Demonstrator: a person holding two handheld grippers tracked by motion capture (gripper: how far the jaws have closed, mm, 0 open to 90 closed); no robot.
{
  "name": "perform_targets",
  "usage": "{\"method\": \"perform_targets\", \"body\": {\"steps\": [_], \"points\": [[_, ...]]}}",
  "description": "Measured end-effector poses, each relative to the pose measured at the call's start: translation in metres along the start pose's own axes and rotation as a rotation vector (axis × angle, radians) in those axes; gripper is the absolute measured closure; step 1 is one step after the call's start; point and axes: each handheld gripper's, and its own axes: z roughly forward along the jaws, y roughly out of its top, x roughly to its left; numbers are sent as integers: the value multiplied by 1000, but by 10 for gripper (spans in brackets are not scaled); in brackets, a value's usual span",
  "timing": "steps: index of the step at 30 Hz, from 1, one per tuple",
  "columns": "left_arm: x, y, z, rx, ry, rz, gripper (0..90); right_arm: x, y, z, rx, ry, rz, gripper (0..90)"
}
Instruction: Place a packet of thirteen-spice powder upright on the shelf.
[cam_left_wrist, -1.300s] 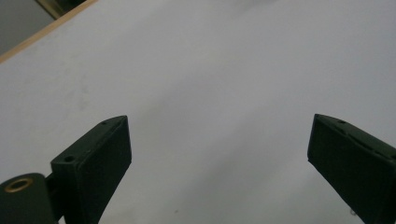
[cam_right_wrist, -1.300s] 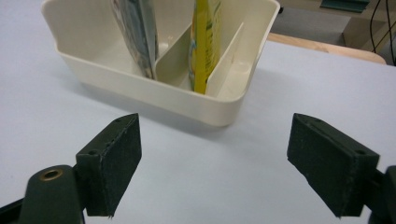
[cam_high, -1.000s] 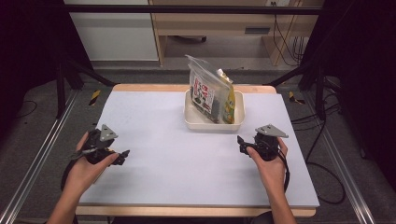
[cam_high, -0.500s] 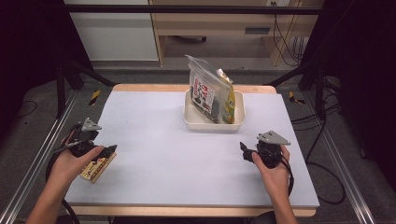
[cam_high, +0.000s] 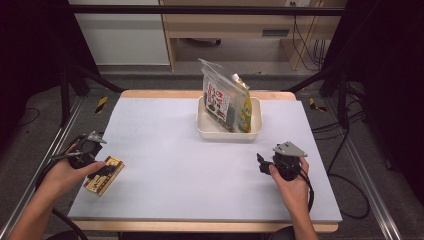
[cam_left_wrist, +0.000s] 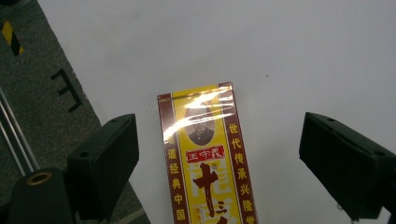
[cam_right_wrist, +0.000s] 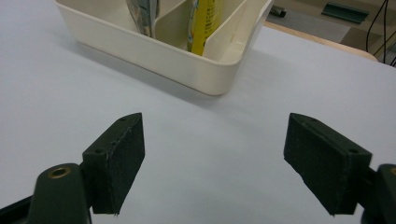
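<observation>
So you're at the reach-in stage: your left hand-held gripper (cam_left_wrist: 219, 154) hangs right over the yellow box (cam_left_wrist: 205, 158) at the near-left corner of the worktop (cam_high: 165, 150), and its jaws, which have just been closing a touch, stand wide on either side of it with clear gaps, so nothing is gripped yet. The box lies flat, long and slim, with maroon borders, red and yellow print, and a glossy film wrap that throws glare. I'd guess that wrap is slick, so the next move calls for lowering until the pads straddle the long sides, then squeezing square across the narrow width, not on a corner.

Your right hand-held gripper (cam_high: 272, 165) is released too, empty, resting over bare matte pale-blue surface near the right edge.

Further back sits the cream tray (cam_high: 205, 131), smooth plastic with rounded corners and dividers inside. A clear crinkly pouch (cam_high: 220, 95) and a yellow packet (cam_high: 245, 107) stand upright in it. Probably that's where the box ends up, in a free compartment.
</observation>
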Motion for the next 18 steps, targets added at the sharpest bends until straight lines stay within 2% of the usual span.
{"method": "perform_targets", "body": {"steps": [3,8,12,14,18], "points": [[3,-4,5,44,-9,2,119,1,0,1,11,0,-3,194],[9,-12,15,137,20,-29,111,2,-1,3,34,1,-1,180],[9,-15,17,169,-14,-42,145,2,-1,4,42,0,9,176],[9,-15,19,187,-11,-29,148,2,-1,4,47,-2,10,174],[6,-16,23,210,-9,-35,151,2,-1,4,52,0,13,172]]}}
